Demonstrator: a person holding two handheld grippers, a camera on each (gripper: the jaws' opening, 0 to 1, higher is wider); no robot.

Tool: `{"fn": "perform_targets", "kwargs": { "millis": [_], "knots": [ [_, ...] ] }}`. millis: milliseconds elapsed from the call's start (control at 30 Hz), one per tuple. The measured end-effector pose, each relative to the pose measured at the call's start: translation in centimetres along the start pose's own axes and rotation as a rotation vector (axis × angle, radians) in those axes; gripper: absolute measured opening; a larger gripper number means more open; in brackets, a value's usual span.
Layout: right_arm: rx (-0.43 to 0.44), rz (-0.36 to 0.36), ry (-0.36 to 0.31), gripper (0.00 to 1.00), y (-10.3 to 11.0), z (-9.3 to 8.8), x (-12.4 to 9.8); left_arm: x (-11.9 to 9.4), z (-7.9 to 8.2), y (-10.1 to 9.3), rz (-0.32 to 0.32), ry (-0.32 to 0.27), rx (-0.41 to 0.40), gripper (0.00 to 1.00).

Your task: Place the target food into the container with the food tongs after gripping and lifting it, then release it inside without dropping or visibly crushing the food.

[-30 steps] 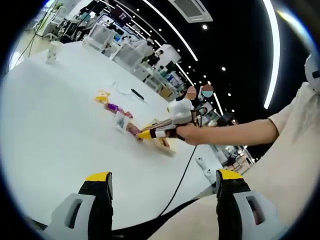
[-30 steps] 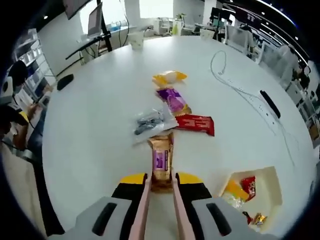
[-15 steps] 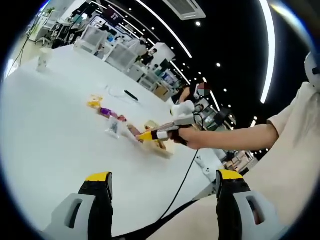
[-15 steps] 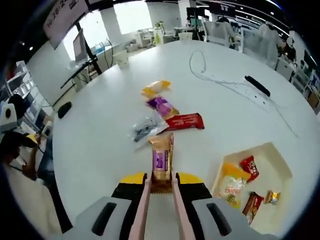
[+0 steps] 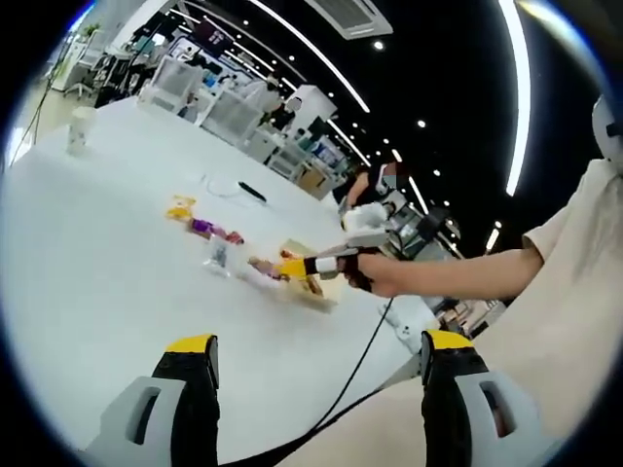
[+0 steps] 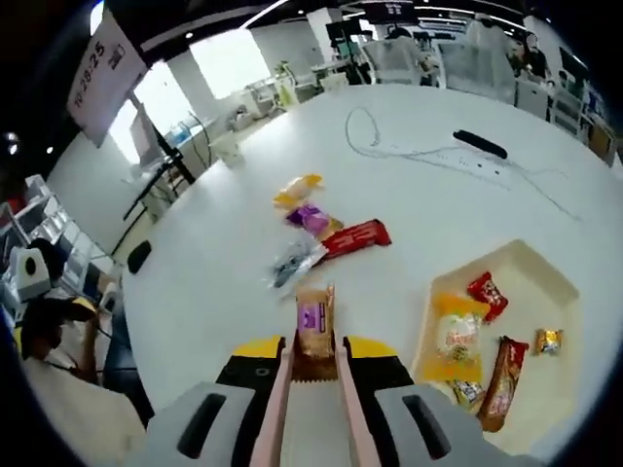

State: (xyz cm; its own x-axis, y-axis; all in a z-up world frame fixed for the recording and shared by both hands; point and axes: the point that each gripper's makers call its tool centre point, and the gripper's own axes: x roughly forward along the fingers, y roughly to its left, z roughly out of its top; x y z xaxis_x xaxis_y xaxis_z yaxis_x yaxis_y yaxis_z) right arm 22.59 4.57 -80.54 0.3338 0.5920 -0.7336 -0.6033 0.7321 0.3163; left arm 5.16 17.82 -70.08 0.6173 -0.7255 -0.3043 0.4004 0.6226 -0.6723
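Observation:
My right gripper [image 6: 313,347] is shut on pink food tongs [image 6: 277,409], whose tips pinch a gold-brown snack packet [image 6: 313,326] held above the white table [image 6: 195,282]. The cream container tray [image 6: 533,292] lies to the right, holding a yellow packet [image 6: 455,336], a red one [image 6: 485,292], a brown one [image 6: 502,372] and a small gold one [image 6: 548,341]. In the left gripper view the right gripper [image 5: 295,266], in a person's hand [image 5: 375,274], hovers by the tray [image 5: 316,288]. My left gripper [image 5: 316,342] is open and holds nothing.
On the table beyond the held packet lie a clear bag [image 6: 290,261], a red packet [image 6: 355,236], a purple packet [image 6: 311,219] and a yellow packet [image 6: 297,188]. A cable [image 6: 409,148] and a black remote [image 6: 479,143] lie farther back. A paper cup [image 5: 78,129] stands far left.
The right gripper has risen with the gold-brown packet in the tongs, off the table, and more of the tray has come into its view. The left gripper stays open.

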Motion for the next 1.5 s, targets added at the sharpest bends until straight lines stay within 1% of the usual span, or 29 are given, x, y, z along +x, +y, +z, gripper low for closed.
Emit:
{"fn": "perform_targets", "kwargs": {
  "millis": [100, 233, 267, 300, 333, 433, 533, 667, 767, 867, 933, 1100, 1200, 1333, 1500],
  "knots": [
    [-0.010, 0.005, 0.015, 0.22, 0.4, -0.5, 0.0, 0.1, 0.3, 0.0, -0.003, -0.006, 0.005, 0.86],
    [-0.004, 0.019, 0.014, 0.22, 0.8, -0.5, 0.0, 0.2, 0.7, 0.1, -0.004, -0.015, 0.008, 0.86],
    [0.009, 0.033, -0.001, 0.22, 1.3, -0.2, -0.1, 0.3, 0.9, 0.0, -0.005, -0.014, 0.019, 0.86],
    [0.011, 0.034, -0.004, 0.22, 1.3, -0.1, -0.2, 0.3, 1.0, 0.0, -0.006, -0.014, 0.019, 0.86],
    [0.057, 0.055, -0.027, 0.22, 1.7, 0.2, -0.3, 0.3, 1.0, -0.1, -0.009, -0.011, 0.023, 0.86],
    [0.102, 0.058, -0.055, 0.21, 1.5, 0.6, -0.6, 0.4, 0.8, -0.2, -0.014, 0.000, 0.030, 0.85],
    [0.117, 0.053, -0.069, 0.21, 1.8, 0.8, -1.2, 0.6, 0.7, -0.3, -0.019, 0.009, 0.035, 0.86],
    [0.151, 0.045, -0.109, 0.21, 1.9, 1.6, -2.1, 0.8, 0.6, -0.5, -0.023, 0.015, 0.040, 0.86],
    [0.154, 0.040, -0.115, 0.20, 1.9, 1.7, -2.3, 0.8, 0.5, -0.6, -0.029, 0.014, 0.034, 0.86],
    [0.183, 0.037, -0.147, 0.20, 1.8, 2.1, -2.9, 1.1, 0.3, -0.8, -0.040, 0.032, 0.037, 0.85],
    [0.192, 0.039, -0.156, 0.21, 1.9, 2.3, -3.1, 1.2, 0.5, -0.8, -0.043, 0.036, 0.043, 0.85],
    [0.228, 0.047, -0.193, 0.21, 1.9, 3.0, -3.7, 1.2, 1.8, -0.6, -0.045, 0.025, 0.055, 0.85],
    [0.236, 0.057, -0.210, 0.21, 1.8, 3.4, -3.8, 1.2, 2.0, -0.6, -0.046, 0.024, 0.057, 0.85],
    [0.248, 0.062, -0.253, 0.21, 1.4, 4.8, -4.3, 1.3, 2.0, -0.6, -0.053, 0.035, 0.063, 0.85],
    [0.251, 0.054, -0.282, 0.21, 1.0, 5.6, -4.7, 1.3, 2.8, -0.5, -0.061, 0.037, 0.070, 0.85]
  ]
}}
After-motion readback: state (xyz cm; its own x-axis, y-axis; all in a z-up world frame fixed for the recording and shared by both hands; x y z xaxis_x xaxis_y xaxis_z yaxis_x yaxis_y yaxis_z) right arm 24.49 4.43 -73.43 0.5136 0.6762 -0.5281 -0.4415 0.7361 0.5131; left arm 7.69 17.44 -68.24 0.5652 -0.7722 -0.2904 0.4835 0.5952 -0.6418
